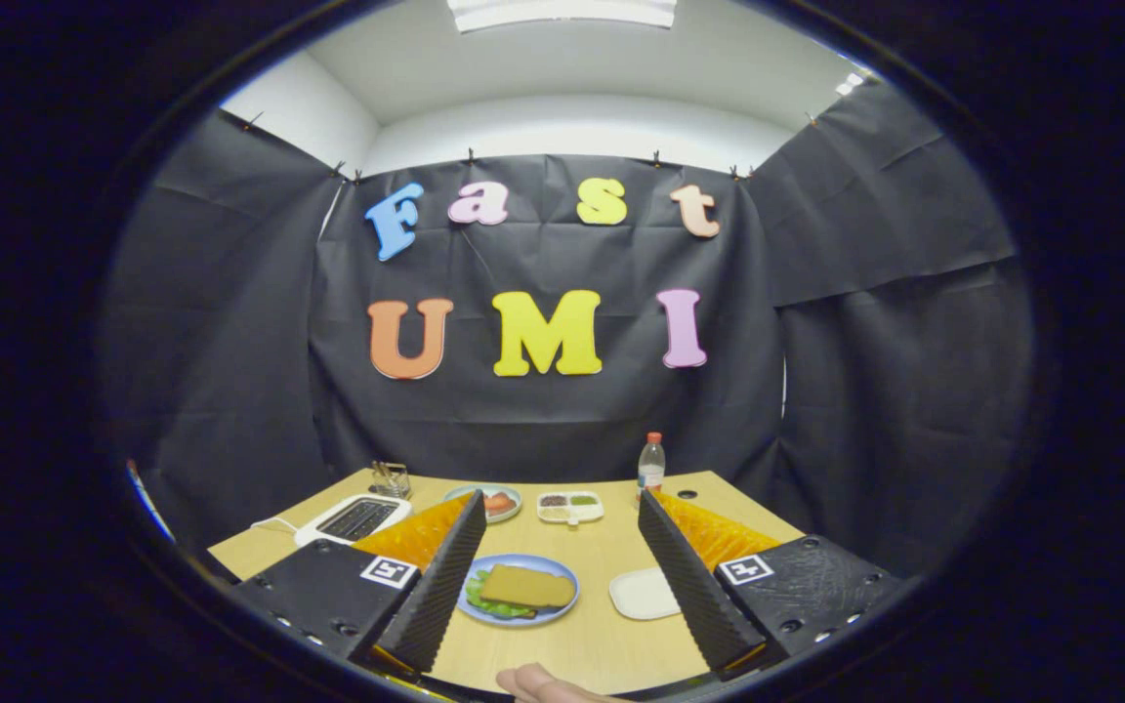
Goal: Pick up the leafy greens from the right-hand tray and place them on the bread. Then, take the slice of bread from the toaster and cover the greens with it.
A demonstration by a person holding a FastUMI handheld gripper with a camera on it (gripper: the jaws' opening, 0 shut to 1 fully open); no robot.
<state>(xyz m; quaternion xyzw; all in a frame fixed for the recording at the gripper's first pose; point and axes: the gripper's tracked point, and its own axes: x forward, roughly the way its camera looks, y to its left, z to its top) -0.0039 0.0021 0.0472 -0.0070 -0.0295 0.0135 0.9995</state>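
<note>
The gripper [558, 576] was held with fingers wide apart, nothing clasped. Between them, a bread slice [527, 587] covered the leafy greens [484, 598] on a blue plate [562, 610].

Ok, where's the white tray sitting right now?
In the gripper view the white tray lies on the wooden table, just right of the blue plate, close against the right finger of the open gripper.

Gripper [558, 576] camera high above table [602, 635], well back, facing forward toward booth's back wall.
</note>
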